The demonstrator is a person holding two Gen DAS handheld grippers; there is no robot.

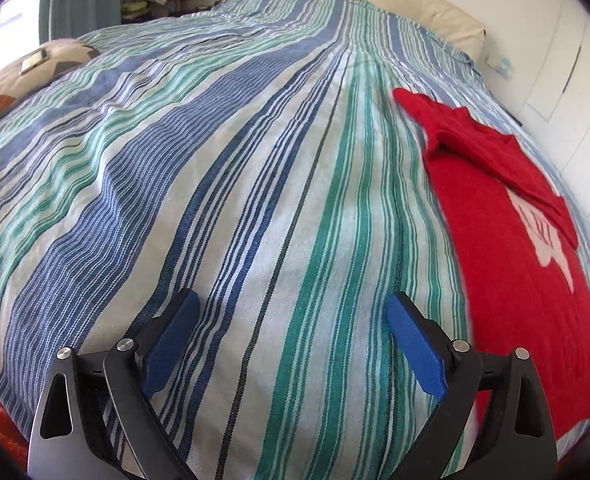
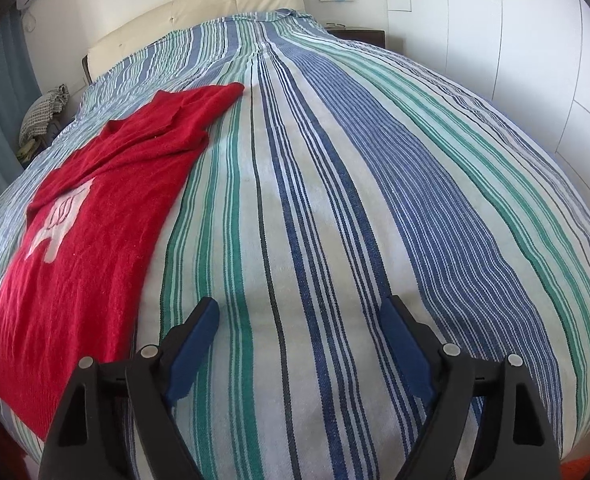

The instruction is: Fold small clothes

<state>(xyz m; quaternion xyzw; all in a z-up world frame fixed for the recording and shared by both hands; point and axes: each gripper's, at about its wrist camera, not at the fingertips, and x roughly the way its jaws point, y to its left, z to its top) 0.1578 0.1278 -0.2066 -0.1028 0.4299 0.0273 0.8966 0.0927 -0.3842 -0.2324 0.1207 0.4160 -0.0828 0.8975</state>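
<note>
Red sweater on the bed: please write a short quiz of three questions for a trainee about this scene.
1. True or false: the left gripper holds the red sweater.
2. What lies under the sweater? A) striped bedspread B) wooden table C) carpet
3. In the right wrist view, the sweater lies to the ____ of the right gripper.

Key: 1 false, both grippers are open and hold nothing; 2 A; 3 left.

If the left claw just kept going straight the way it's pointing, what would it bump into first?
Most likely the striped bedspread: the open left claw points along bare cover. The red sweater lies off to its right, seemingly outside that line, though depth is hard to judge.
</note>
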